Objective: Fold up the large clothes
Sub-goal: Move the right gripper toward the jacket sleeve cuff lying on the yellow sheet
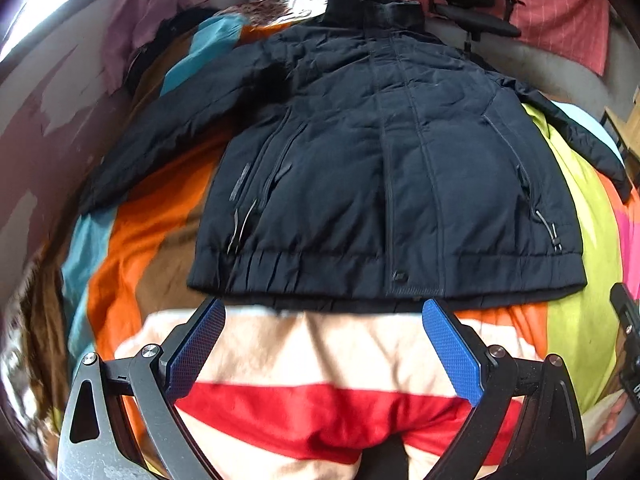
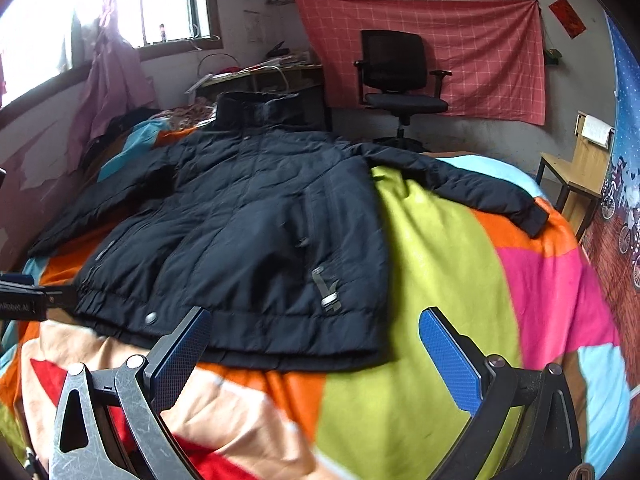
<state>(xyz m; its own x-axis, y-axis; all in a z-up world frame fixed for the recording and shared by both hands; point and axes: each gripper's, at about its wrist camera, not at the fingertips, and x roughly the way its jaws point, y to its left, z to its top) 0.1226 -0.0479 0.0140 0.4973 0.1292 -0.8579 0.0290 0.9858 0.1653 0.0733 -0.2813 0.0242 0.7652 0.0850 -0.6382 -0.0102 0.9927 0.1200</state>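
A dark navy padded jacket (image 1: 384,168) lies flat and zipped on the bed, collar at the far end, hem nearest me, both sleeves spread out to the sides. My left gripper (image 1: 324,312) hovers open just short of the hem's middle, nothing between its blue pads. In the right wrist view the same jacket (image 2: 248,232) fills the left half, its right sleeve (image 2: 480,188) stretched over the blanket. My right gripper (image 2: 316,320) is open at the hem's right corner, its left finger (image 2: 184,344) over the jacket's edge. The left gripper's body (image 2: 24,304) shows at the left margin.
The bed carries a blanket of bright colour blocks (image 2: 440,280). A black office chair (image 2: 400,80) stands beyond the bed before a red checked cloth on the wall. A wooden chair (image 2: 580,168) is at the right, a cluttered desk (image 2: 272,72) and window at the back left.
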